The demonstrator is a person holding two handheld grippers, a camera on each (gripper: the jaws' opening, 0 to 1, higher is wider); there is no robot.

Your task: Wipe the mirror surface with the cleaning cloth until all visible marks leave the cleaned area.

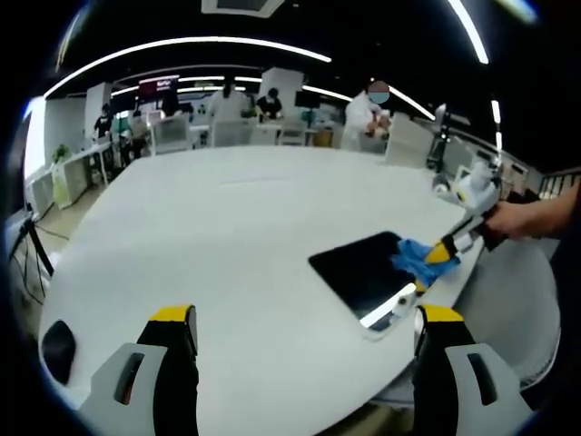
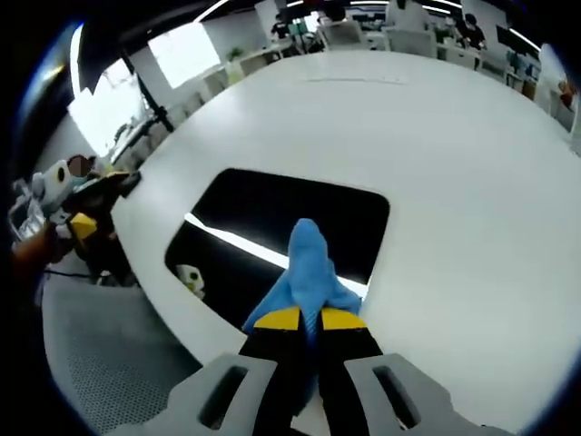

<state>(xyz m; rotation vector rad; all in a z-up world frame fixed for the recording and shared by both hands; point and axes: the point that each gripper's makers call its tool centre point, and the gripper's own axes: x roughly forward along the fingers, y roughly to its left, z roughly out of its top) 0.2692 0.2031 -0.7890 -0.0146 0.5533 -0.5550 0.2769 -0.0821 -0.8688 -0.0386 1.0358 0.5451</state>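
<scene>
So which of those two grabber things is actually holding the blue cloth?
The right gripper, jaws shut on the blue cloth over the mirror. The left gripper is open.

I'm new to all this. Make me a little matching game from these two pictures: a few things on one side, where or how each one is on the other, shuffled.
Things:
1. blue cleaning cloth
2. dark rectangular mirror
3. left gripper
4. small black oval object

States:
A. lying flat near the edge of the round white table
B. jaws open, holding nothing
C. pinched in the right gripper, resting on the mirror
D. alone on the table, beside the left gripper's jaws in the left gripper view

Pairs: 1-C, 2-A, 3-B, 4-D
</scene>
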